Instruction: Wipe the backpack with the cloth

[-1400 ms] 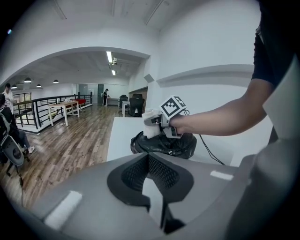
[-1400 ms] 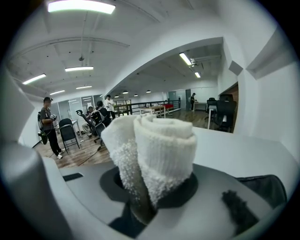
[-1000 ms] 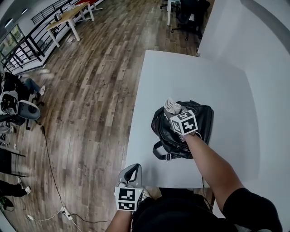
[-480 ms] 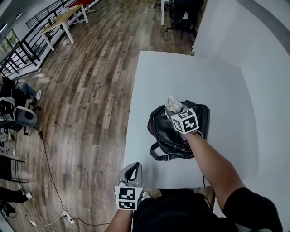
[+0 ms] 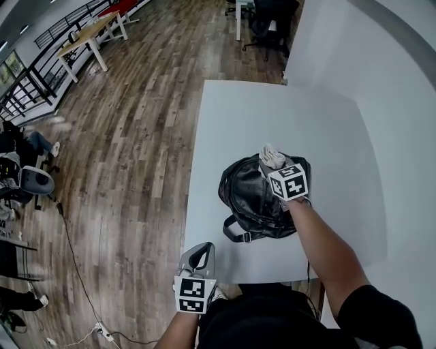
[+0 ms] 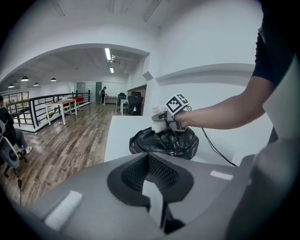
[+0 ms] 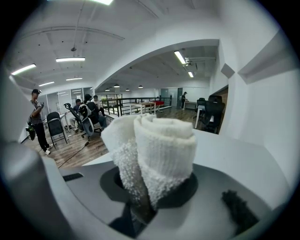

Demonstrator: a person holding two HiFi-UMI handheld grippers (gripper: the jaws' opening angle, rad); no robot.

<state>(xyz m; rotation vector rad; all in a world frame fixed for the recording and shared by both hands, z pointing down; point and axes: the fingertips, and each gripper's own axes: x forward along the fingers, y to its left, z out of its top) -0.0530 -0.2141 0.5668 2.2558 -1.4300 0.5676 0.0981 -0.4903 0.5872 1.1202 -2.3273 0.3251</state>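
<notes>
A black leather backpack [image 5: 253,198] lies on the white table [image 5: 272,116], its strap toward the near edge. My right gripper [image 5: 274,162] is shut on a rolled white cloth [image 5: 272,156], which rests on the backpack's far right top. In the right gripper view the cloth [image 7: 154,145] fills the gap of the right gripper [image 7: 149,190]. My left gripper [image 5: 196,262] hangs off the table's near left corner, shut with nothing in it. The left gripper view looks past the left gripper [image 6: 149,164] at the backpack [image 6: 164,141] and cloth [image 6: 158,120].
A white wall [image 5: 381,61] runs along the table's right and far sides. Wooden floor [image 5: 129,157] lies to the left, with a cable [image 5: 73,238]. Office chairs [image 5: 269,17] stand beyond the table, and seated people [image 7: 86,110] are far off.
My right gripper has slid the cloth to the right across the backpack's far top. The left gripper has stayed where it was.
</notes>
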